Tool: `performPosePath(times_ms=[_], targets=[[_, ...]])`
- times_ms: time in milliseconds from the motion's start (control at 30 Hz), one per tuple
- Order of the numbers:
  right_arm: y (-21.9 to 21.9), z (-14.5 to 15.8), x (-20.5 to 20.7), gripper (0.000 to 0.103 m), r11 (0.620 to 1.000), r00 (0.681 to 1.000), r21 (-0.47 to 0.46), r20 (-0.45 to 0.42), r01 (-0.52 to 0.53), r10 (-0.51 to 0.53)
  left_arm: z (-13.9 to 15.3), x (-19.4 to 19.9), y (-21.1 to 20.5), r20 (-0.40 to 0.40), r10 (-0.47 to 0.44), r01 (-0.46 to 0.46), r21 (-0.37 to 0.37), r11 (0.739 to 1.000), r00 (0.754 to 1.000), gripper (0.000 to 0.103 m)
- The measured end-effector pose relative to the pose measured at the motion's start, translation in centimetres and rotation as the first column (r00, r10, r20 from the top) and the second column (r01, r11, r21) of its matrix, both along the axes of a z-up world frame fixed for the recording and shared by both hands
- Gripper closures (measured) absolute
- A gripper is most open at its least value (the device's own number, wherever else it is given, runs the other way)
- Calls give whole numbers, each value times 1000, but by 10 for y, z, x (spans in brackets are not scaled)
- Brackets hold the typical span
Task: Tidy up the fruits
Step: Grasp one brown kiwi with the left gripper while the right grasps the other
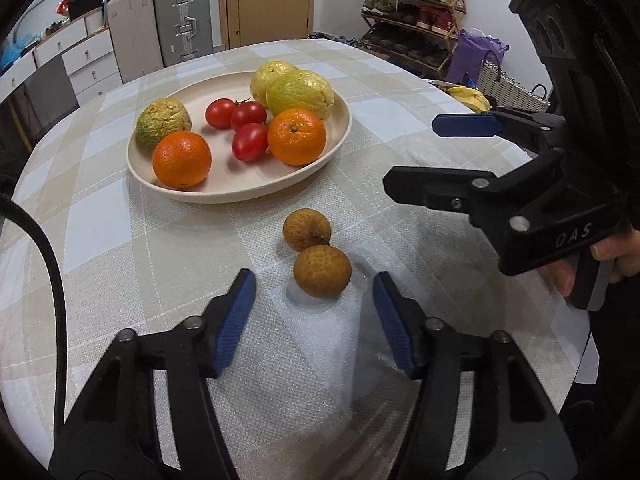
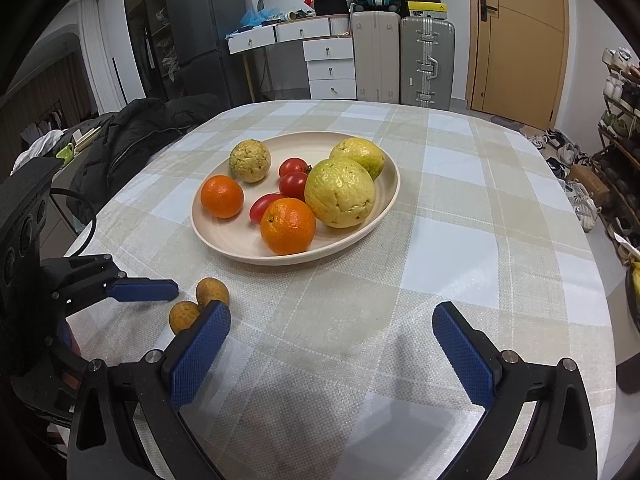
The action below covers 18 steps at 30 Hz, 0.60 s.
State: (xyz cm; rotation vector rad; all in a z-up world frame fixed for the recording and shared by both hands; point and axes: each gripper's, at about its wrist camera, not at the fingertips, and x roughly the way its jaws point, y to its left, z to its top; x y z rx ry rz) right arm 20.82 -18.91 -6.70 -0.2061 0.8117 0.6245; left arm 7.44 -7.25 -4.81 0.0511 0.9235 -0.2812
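Brown and rough-skinned, the nearer longan (image 1: 322,271) is flanked, untouched, by the parted left gripper (image 1: 315,292), while the right gripper (image 2: 332,330) is held wide open.

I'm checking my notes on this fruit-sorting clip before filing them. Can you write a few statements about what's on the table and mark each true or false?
1. The plate holds two oranges. True: one orange sits at the near rim and the other orange to its left.
2. Two small brown fruits lie on the cloth outside the plate. True: the nearer brown fruit touches the farther brown fruit.
3. The left claw is clamped on an orange. False: its pads flank the nearer brown fruit without touching it.
4. The right claw holds a tomato. False: it is open and empty over bare tablecloth.
5. The plate holds five tomatoes. False: three tomatoes show.
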Motion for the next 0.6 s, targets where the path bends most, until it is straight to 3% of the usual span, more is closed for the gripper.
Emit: performPosePath(times_ms=[167,467,600], targets=[[0,0,0,0,1000,1000,0,1,-1,1,1,-1,2,3,-15,15,-24,1000,1000,77],[1,-2,0,0,1000,1000,0,-8,-1,1,11,-1,18,33,22,-20,-70,997,999,77],[5,-6,1,0,1000,999,13,-50,-15,16,17,-2,26,60,51,-47,-79,996,997,77]])
